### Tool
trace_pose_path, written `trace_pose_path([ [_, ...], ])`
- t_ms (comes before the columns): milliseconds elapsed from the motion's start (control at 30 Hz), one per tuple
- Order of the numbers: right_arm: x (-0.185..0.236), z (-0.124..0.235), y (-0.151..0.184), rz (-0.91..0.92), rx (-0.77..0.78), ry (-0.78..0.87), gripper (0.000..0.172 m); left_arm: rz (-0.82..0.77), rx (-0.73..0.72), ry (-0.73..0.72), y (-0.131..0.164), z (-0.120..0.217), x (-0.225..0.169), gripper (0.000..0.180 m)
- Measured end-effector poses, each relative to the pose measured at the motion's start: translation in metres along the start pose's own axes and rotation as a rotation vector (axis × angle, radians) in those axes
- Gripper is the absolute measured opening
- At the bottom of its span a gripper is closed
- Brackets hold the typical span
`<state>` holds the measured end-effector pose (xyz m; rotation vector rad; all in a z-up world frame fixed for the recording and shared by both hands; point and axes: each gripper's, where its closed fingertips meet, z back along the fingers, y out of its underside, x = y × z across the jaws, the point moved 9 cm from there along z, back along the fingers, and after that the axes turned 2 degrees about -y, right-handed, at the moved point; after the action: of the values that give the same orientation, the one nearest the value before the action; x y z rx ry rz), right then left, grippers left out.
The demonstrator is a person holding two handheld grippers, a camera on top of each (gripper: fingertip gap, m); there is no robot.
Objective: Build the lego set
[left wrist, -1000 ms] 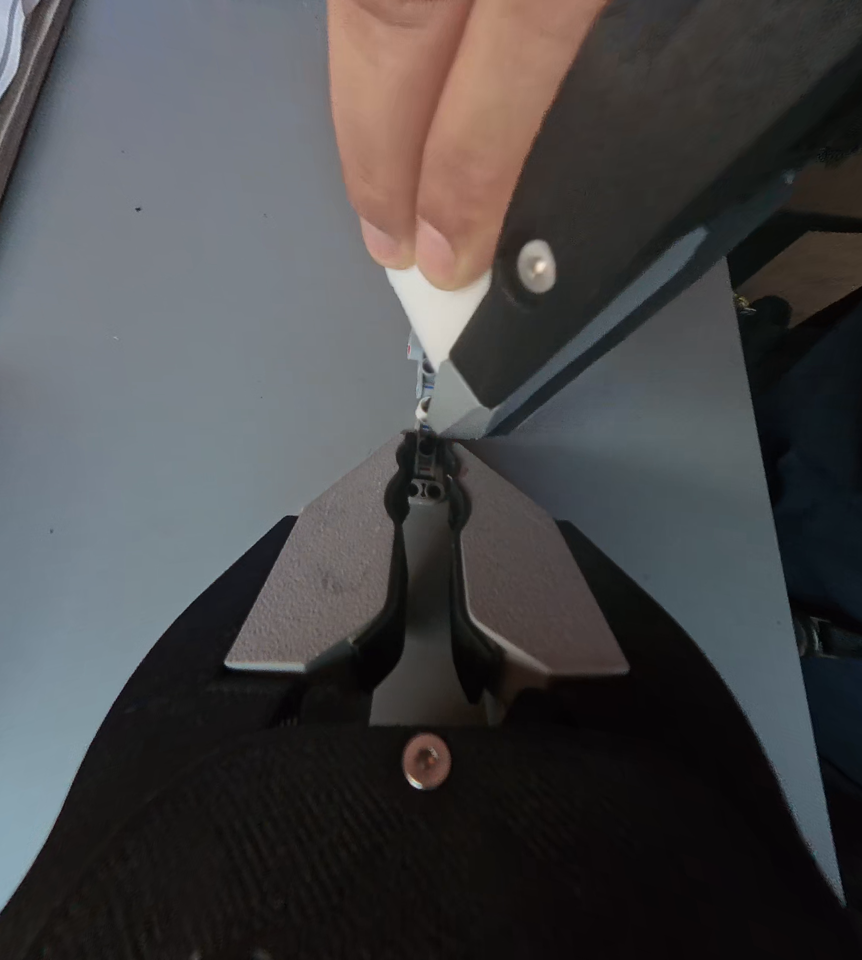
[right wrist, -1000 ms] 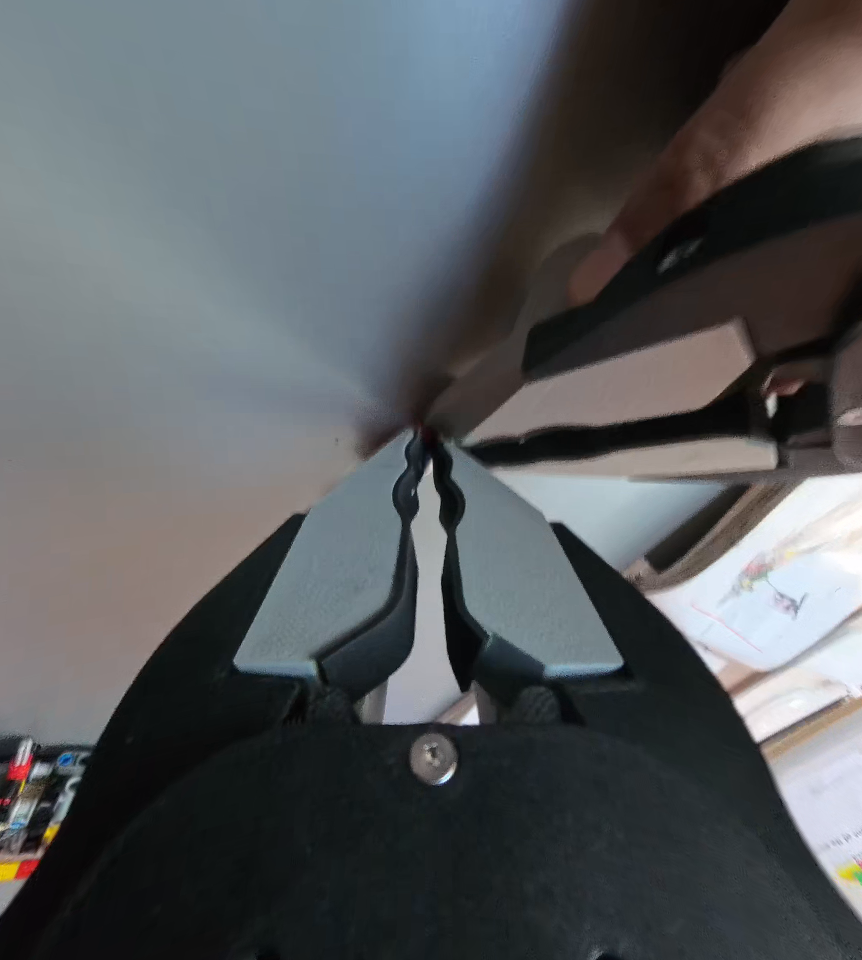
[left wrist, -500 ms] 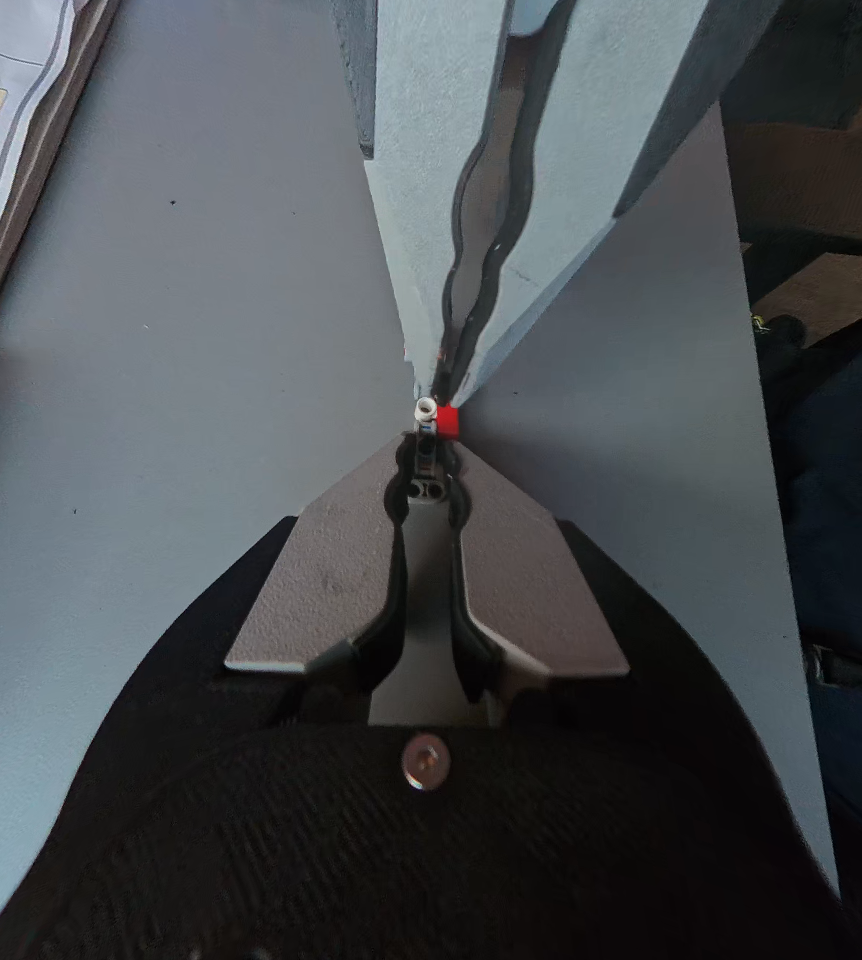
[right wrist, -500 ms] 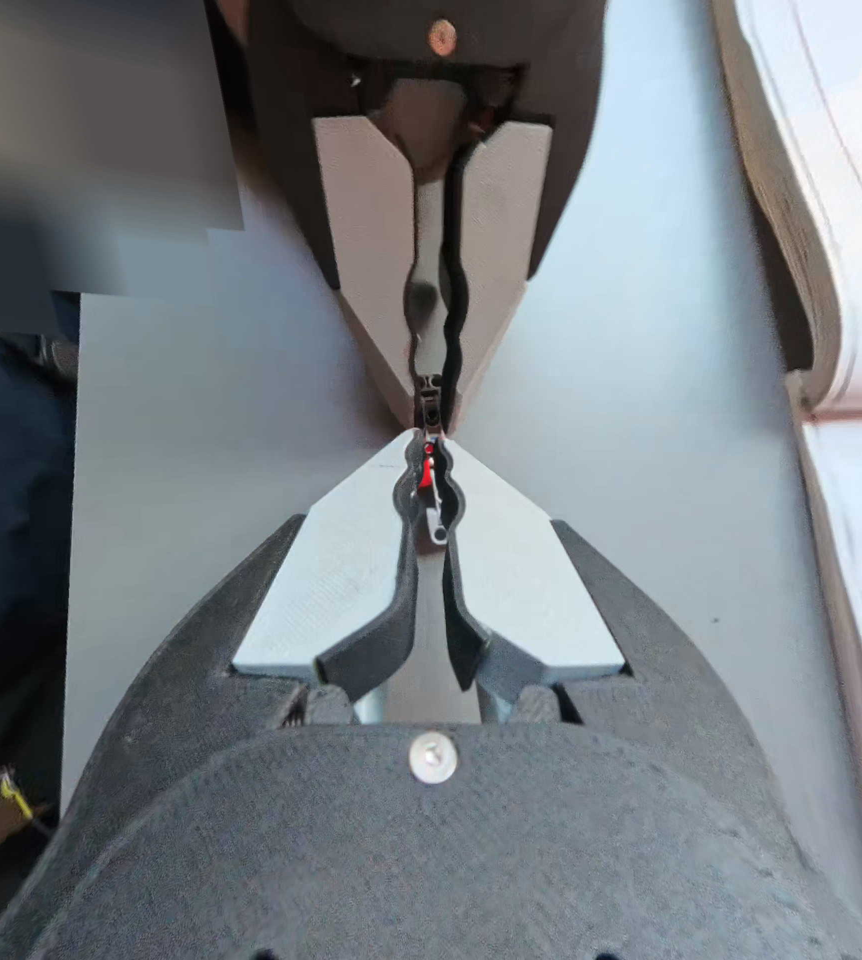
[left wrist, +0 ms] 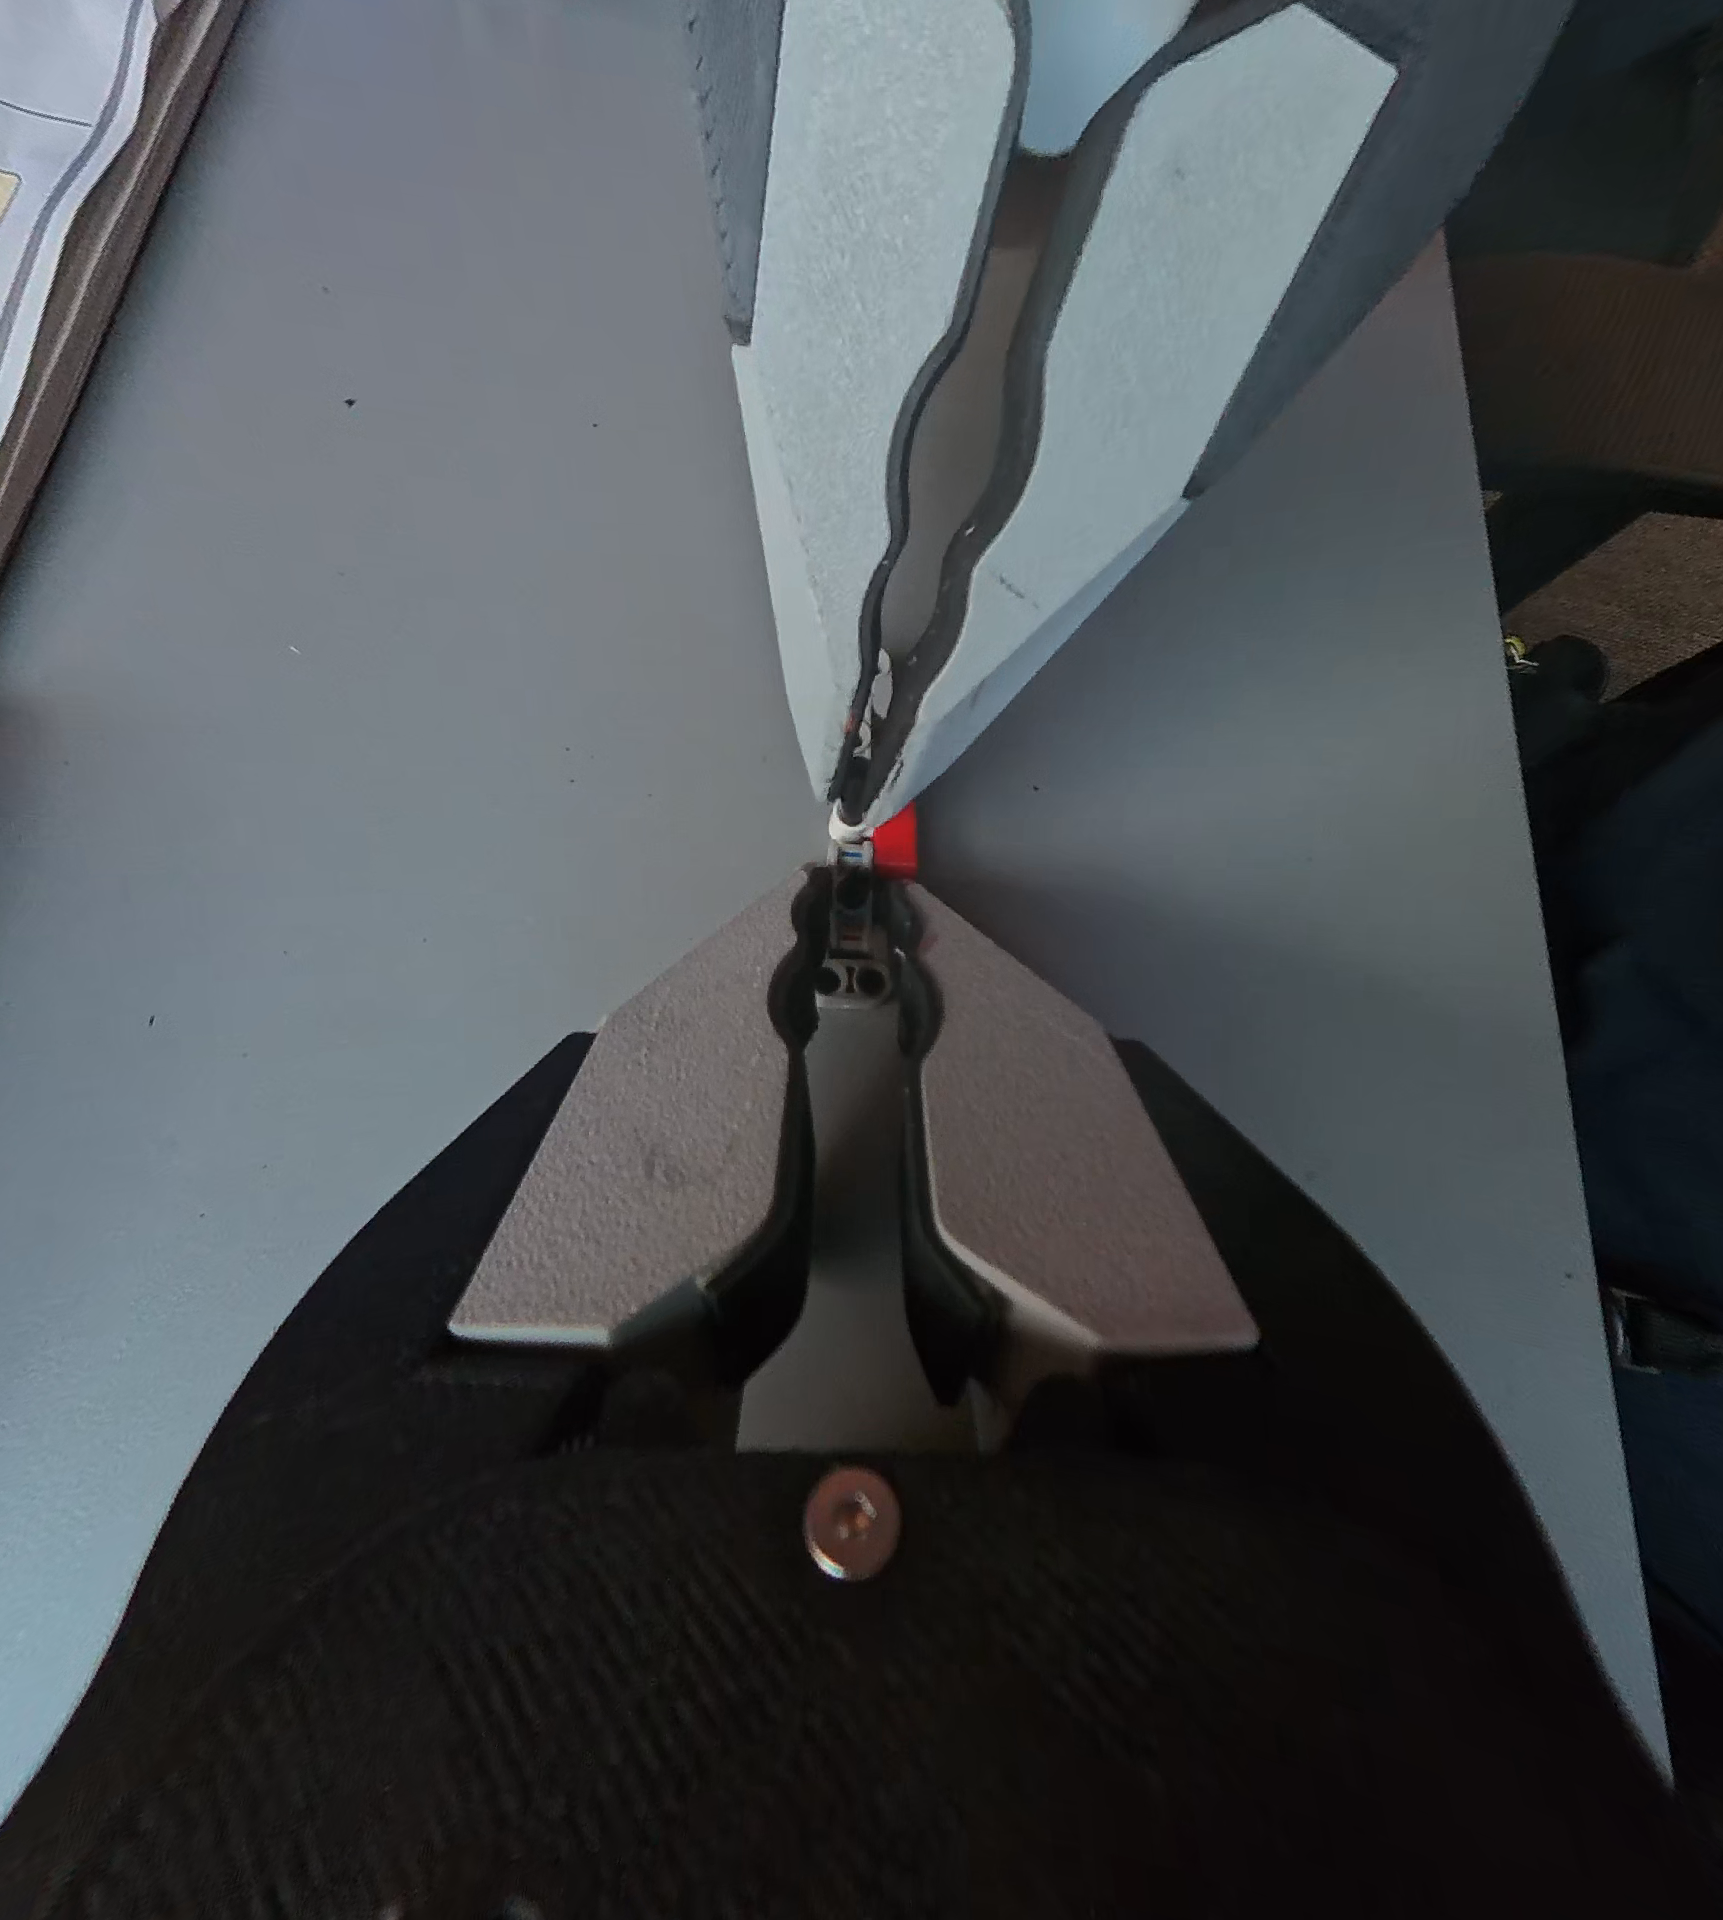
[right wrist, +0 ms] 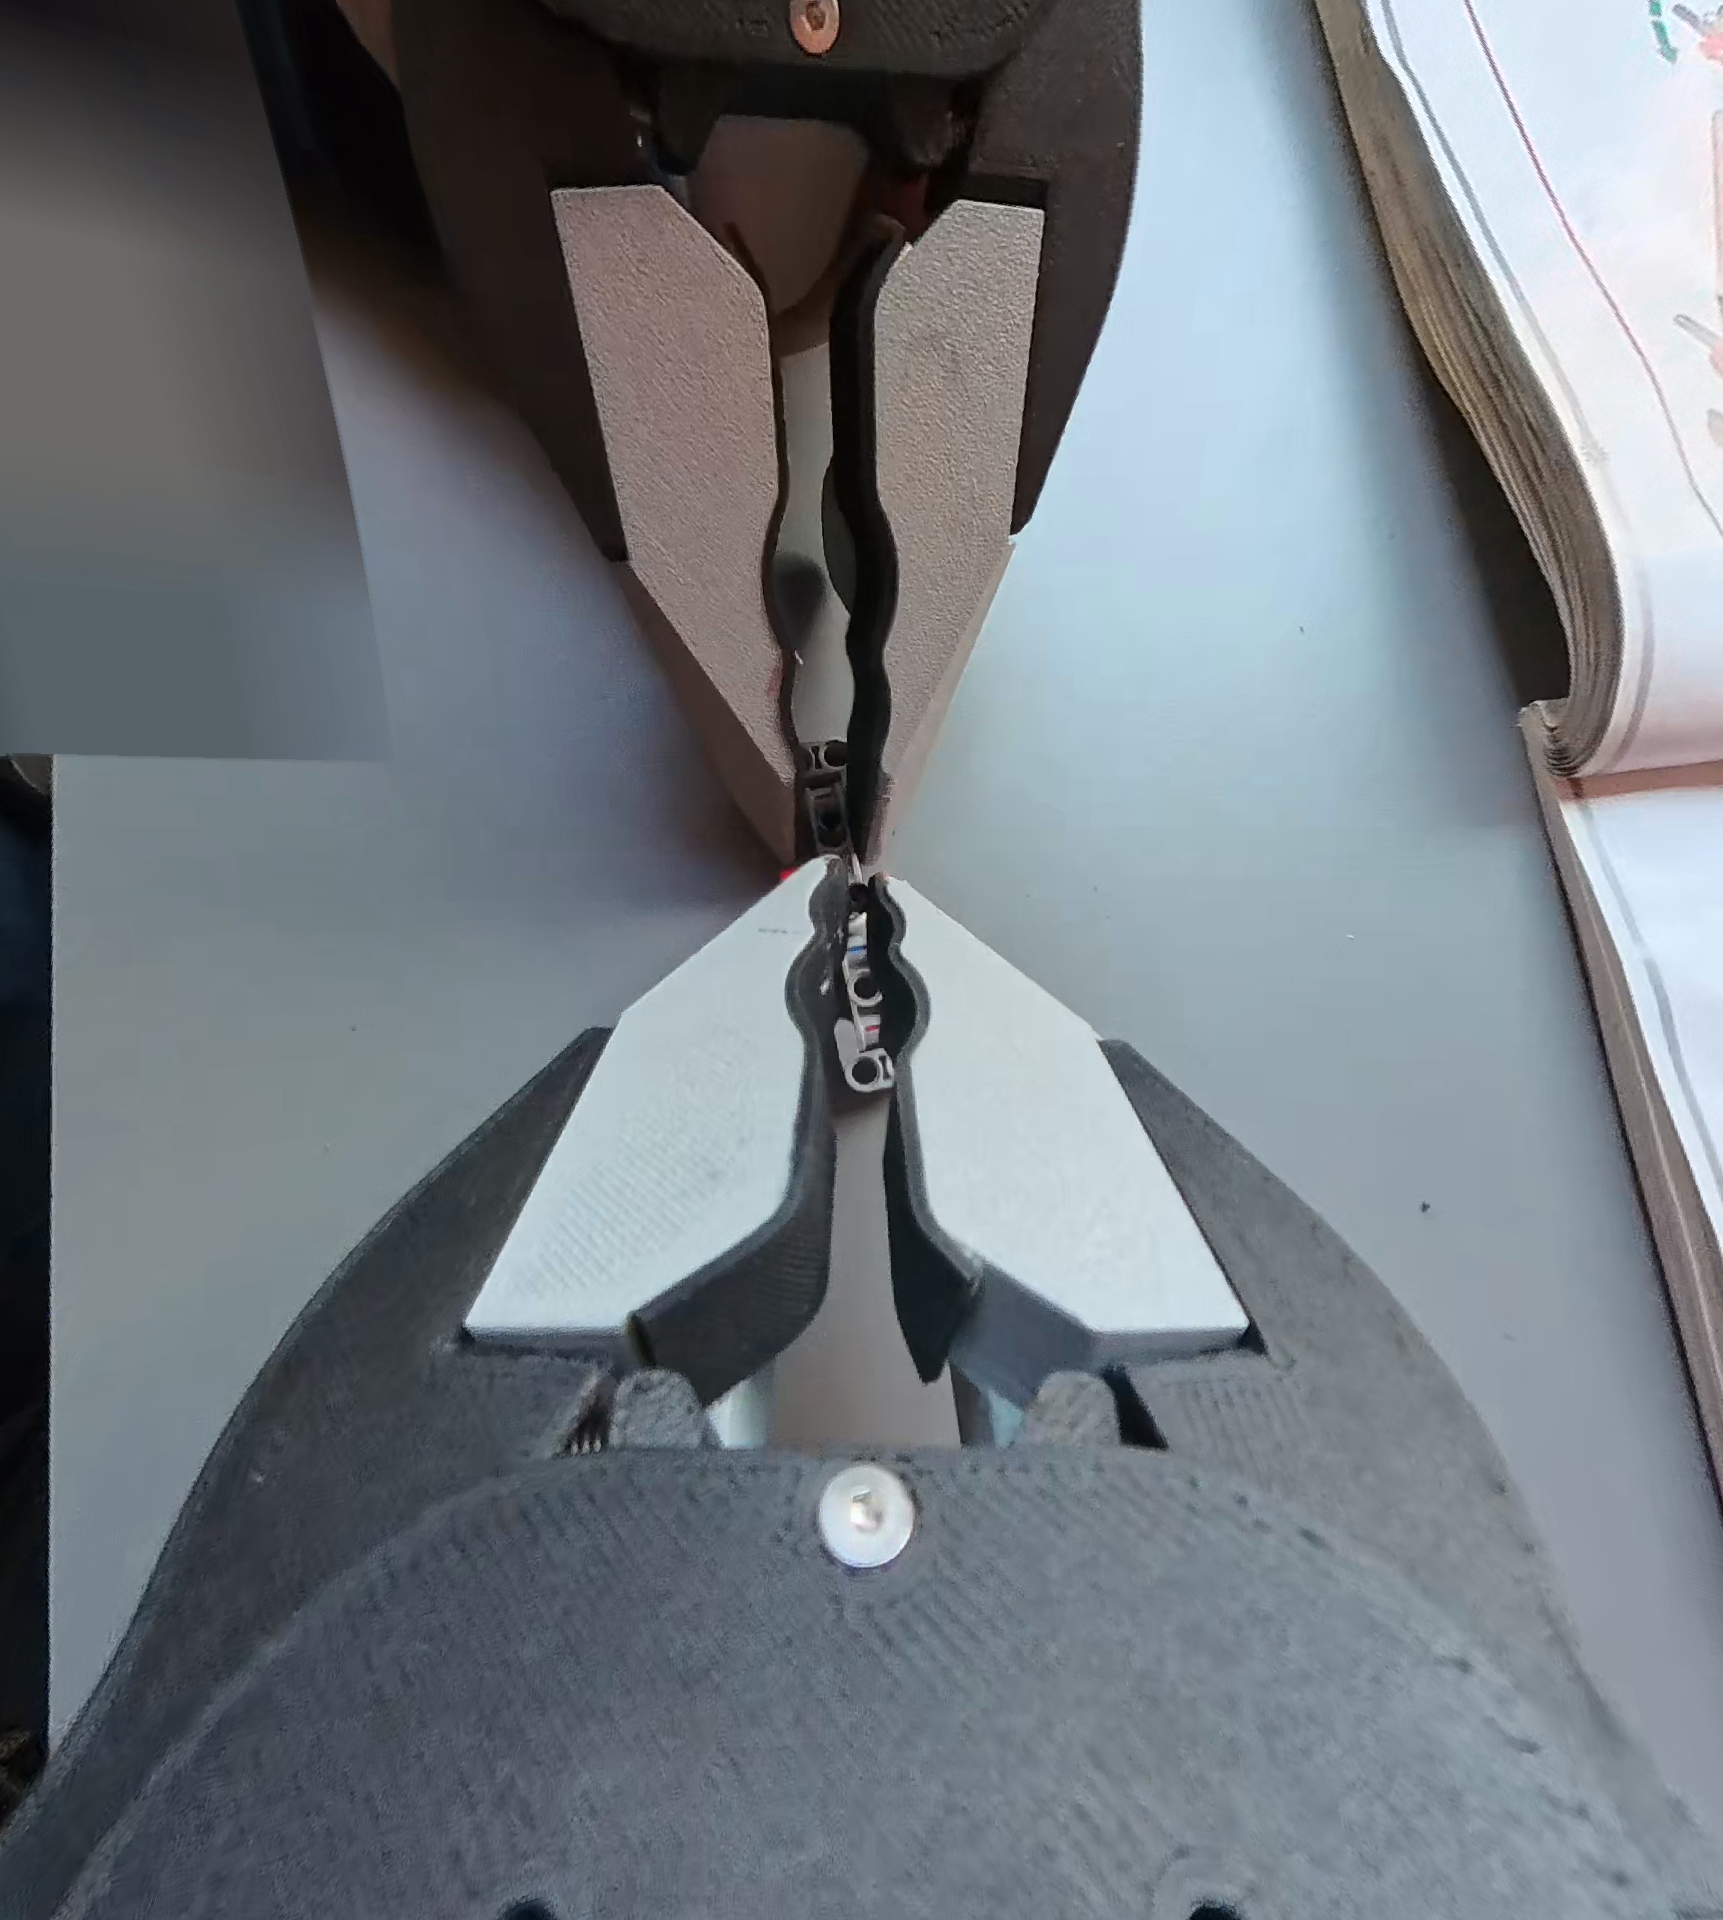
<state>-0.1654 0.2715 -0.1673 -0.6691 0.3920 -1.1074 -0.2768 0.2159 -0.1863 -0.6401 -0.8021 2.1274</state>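
Grey beam (left wrist: 855, 940) in left tool (left wrist: 857, 883)

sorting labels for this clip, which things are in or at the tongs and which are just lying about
In or at the tongs: dark grey holed piece in the left tongs; light grey holed piece in the right tongs; red piece at their tips.
Lying about: open booklet; grey table.

Grey holed beam (left wrist: 854, 940) w/ blue+red marks betw. jaws; red piece (left wrist: 896, 840) just beyond; table (left wrist: 369, 727) plain grey-blue.
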Motion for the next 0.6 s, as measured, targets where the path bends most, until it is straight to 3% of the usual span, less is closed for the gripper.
trace_pose_path([
  [300,0.011,-0.001,0.004,0.119,-0.031,0.126,0.001,-0.003,0.001,-0.004,0.0,0.0,-0.001,0.008],
  [467,0.011,-0.001,0.013,0.014,-0.102,0.147,0.001,0.001,0.001,-0.005,0.0,0.0,0.0,0.008],
  [600,0.011,-0.001,0.009,0.06,-0.042,0.156,0.001,0.001,0.001,-0.005,0.0,0.0,0.0,0.008],
])
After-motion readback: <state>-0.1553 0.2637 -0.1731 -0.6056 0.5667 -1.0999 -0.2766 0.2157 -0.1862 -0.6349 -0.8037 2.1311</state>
